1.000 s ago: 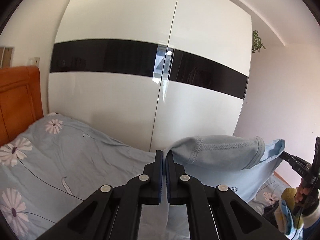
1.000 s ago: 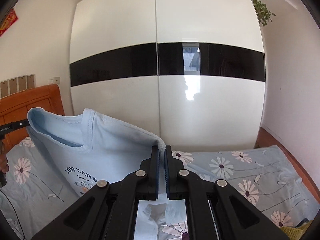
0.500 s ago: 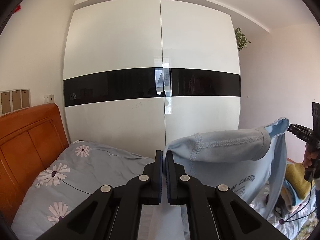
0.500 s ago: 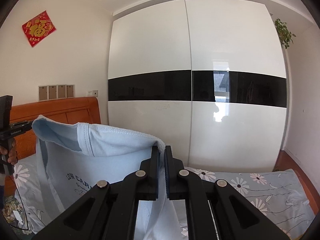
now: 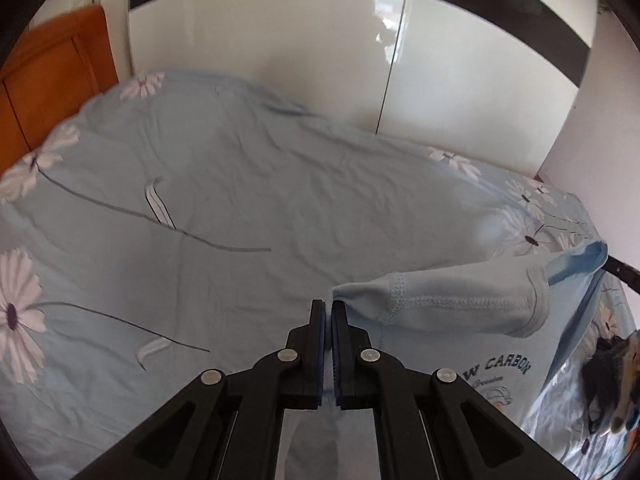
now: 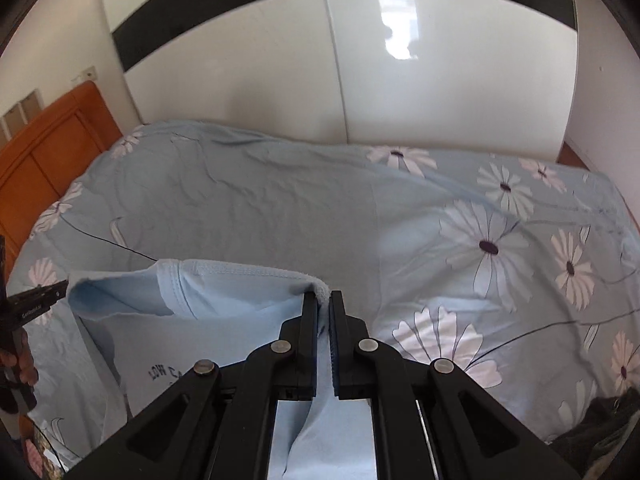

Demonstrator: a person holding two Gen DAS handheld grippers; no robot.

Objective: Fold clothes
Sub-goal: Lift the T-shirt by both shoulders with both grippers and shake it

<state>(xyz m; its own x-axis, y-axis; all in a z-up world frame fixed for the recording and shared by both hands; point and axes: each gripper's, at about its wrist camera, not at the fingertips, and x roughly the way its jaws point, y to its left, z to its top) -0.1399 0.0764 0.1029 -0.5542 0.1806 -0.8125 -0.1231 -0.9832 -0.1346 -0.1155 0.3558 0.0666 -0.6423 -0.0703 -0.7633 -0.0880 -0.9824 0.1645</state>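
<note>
Holding the pale blue T-shirt (image 5: 460,312) taut, left gripper (image 5: 329,312) and right gripper (image 6: 324,304) each clamped on a shoulder, should lay it flat mid-bed (image 5: 240,200).

I'm seeing the T-shirt (image 5: 460,304) print cut to "W CARBON" in left cam, "LOW CA" in right; smaller lines under it too tiny to read. Shirt's lower part is running off frame bottom behind the finger arms. Headboard (image 5: 52,80) blurring. Dark pile (image 5: 612,376) at right edge: can't ID, cropped.
</note>
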